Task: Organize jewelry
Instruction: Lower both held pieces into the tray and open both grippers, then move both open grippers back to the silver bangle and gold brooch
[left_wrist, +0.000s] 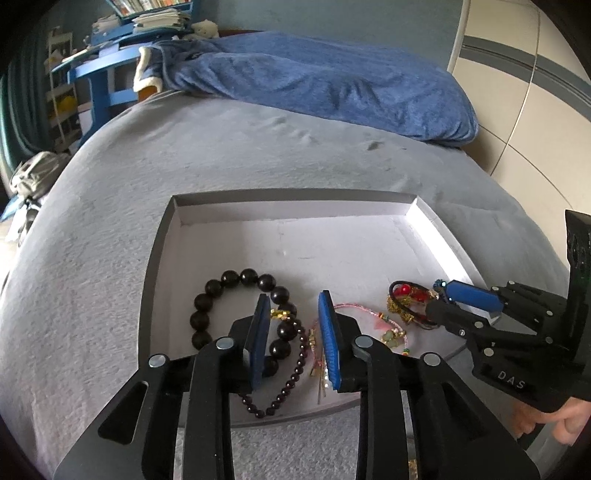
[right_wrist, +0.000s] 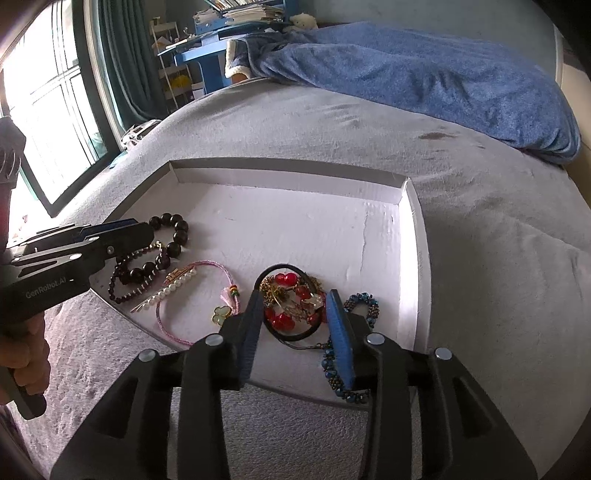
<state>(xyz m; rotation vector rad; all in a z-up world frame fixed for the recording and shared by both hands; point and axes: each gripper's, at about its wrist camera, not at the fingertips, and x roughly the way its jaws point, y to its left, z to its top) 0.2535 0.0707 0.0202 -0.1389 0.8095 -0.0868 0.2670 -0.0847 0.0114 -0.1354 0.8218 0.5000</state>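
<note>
Black bead bracelet, pink cord (red beads nearby), white tray.

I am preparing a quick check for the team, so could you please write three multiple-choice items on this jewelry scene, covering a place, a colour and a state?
1. Where does the large dark round-bead bracelet lie?
A. In the shallow white cardboard tray
B. On the blue blanket
C. On the floor

2. What colour is the thin cord bracelet with the pale green charm?
A. Yellow
B. Pink
C. Black

3. How does the right gripper stand?
A. Shut on a necklace
B. Out of view
C. Open above the red-bead and gold jewelry cluster

Answers: 1 A, the beads rest on the tray floor near its left wall. 2 B, the cord loop is pink in the right wrist view. 3 C, its blue-padded fingers stand apart with the cluster seen between them.
</note>
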